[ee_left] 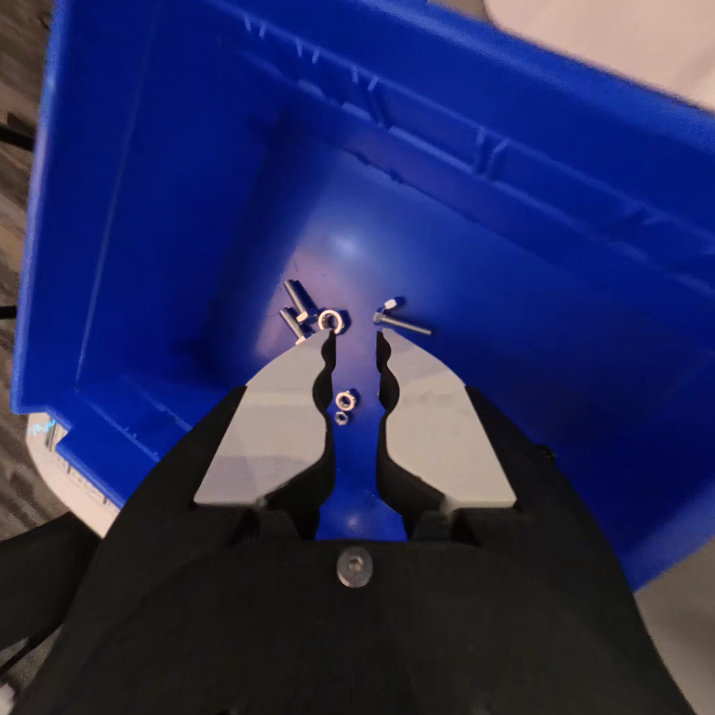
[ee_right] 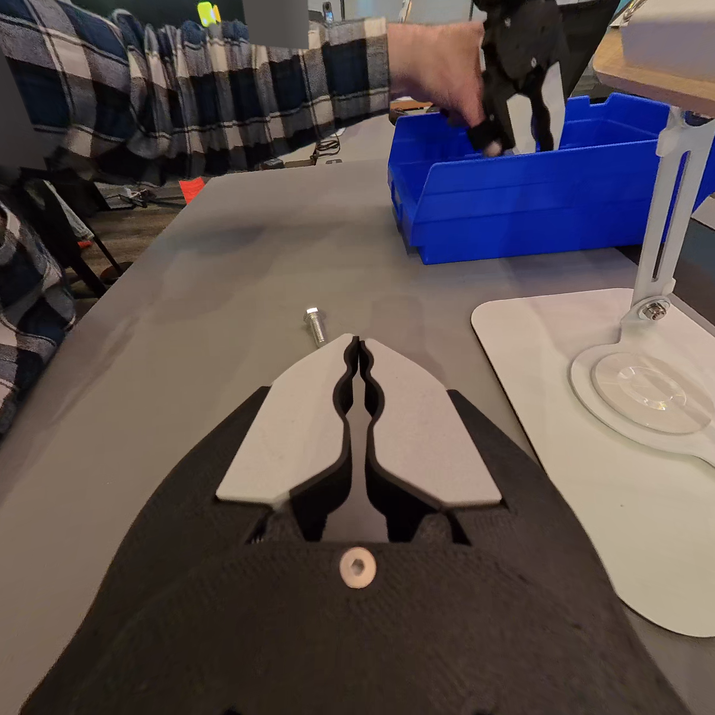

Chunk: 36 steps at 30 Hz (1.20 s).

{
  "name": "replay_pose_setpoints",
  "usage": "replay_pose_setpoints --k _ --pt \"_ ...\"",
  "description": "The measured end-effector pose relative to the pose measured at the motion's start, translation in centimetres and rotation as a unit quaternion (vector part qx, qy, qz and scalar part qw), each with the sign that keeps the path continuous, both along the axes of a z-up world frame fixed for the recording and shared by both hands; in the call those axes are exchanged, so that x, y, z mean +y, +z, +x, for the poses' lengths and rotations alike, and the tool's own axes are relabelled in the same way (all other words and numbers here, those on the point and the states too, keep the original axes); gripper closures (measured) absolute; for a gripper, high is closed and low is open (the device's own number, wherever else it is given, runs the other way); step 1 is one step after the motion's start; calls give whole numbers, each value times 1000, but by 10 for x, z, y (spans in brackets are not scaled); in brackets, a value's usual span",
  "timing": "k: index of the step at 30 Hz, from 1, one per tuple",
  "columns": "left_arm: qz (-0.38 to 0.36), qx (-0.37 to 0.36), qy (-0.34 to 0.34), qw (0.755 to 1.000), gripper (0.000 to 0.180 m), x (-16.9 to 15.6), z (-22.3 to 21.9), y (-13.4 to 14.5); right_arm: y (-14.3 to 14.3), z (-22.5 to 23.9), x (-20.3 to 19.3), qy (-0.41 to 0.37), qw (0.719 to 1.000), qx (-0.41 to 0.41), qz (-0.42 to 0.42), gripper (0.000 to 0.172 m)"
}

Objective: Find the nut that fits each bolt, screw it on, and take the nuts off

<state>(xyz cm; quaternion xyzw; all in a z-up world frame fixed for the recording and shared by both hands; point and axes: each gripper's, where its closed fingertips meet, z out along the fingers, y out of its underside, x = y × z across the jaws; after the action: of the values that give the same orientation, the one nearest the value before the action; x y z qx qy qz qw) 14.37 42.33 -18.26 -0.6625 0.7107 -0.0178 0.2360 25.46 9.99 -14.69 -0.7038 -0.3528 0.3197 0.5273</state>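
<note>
Crowding is the risk: left tongs (ee_left: 354,334), apart and empty, could nudge the nut (ee_left: 330,320) at their tip into neighbouring bolts (ee_left: 294,313); right tongs (ee_right: 359,340) rest together.

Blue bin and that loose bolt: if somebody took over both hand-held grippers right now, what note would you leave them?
Left hand-held gripper: open, holding nothing, lowered inside the blue bin.
Right hand-held gripper: shut on nothing, over the grey table.
In the bin: two short bolts, a long thin bolt, a large nut by the left fingertip, two small nuts, and a small pale piece.
On the table: one bolt, bare.
Done: no nut visibly threaded on.
Left: matching, screwing on, removing.
</note>
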Motion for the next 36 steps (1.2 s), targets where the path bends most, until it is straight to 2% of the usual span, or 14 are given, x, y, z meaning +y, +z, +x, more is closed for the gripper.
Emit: replay_pose_setpoints --k 3,7,10,16,18,27,28,29,36 --pt "6 53 8 999 163 14 -4 -18 1 1 0 1 1000 6 -2 172" --pt "-21 62 -2 998 163 15 1 -32 1 1 0 1 1000 8 -2 172" --pt "1 87 -7 996 162 23 0 -38 1 1 0 2 1000 7 -2 172" --pt "-10 78 -6 997 159 26 4 -40 2 1 0 3 1000 8 -2 172" --pt "-5 96 5 995 162 31 -2 -43 2 1 0 3 1000 9 -2 172" --pt "-6 81 12 997 165 32 3 -44 2 1 -1 4 1000 9 -2 172" --pt "-3 79 12 997 166 32 3 -43 2 1 -1 4 1000 8 -2 172" --pt "-4 73 7 997 176 30 5 -42 2 0 -1 4 1000 8 -1 172" --pt "-1 75 9 997 176 29 4 -43 2 0 -1 5 1000 9 -1 172"
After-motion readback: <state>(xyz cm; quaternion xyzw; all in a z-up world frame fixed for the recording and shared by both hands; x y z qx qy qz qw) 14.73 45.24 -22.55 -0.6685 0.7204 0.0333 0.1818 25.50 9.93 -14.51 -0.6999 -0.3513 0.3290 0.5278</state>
